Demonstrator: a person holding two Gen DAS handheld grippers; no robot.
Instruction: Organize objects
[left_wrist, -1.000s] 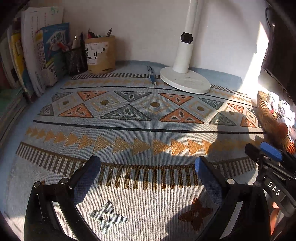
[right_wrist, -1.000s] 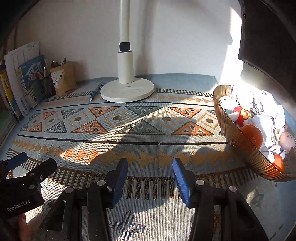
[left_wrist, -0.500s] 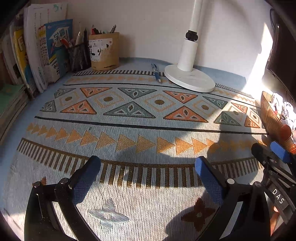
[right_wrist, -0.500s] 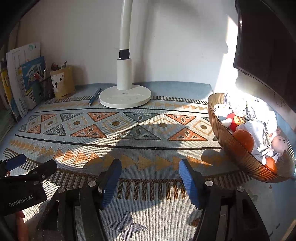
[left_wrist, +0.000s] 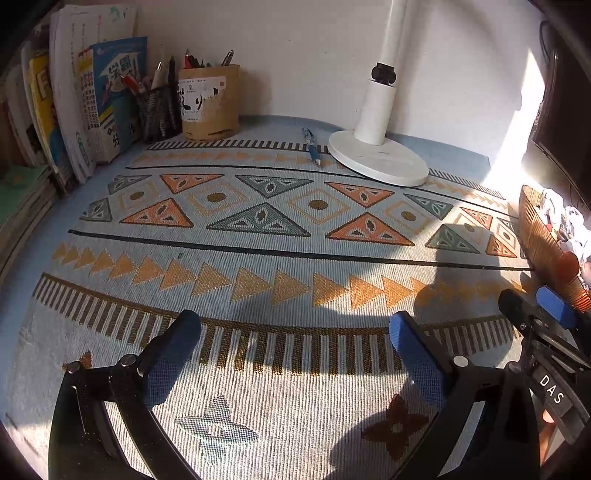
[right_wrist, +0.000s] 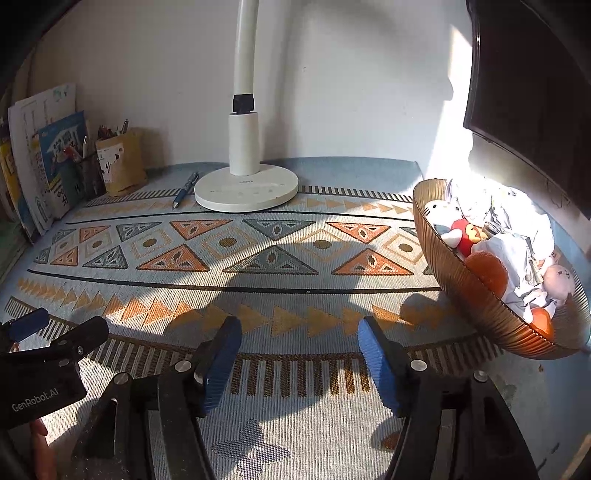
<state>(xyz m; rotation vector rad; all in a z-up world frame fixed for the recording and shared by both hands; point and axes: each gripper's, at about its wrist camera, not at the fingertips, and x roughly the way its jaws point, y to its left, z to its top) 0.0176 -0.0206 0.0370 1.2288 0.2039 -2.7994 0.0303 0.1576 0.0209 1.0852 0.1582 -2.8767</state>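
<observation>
Books (left_wrist: 88, 107) are stacked upright at the mat's (left_wrist: 258, 243) back-left corner, with 2 pen holders (left_wrist: 208, 101) beside them. A pen (right_wrist: 184, 190) is lying at the back edge, just left of the lamp base (right_wrist: 245, 190). A bowl (right_wrist: 476, 295) of toys is set at the right edge. The left gripper (left_wrist: 295, 332) is held wide with nothing between its pads. The right gripper's (right_wrist: 299, 343) jaws have just been opening and are empty.

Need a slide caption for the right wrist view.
Open right gripper over patterned mat; pen beside lamp base, bowl of toys.
</observation>
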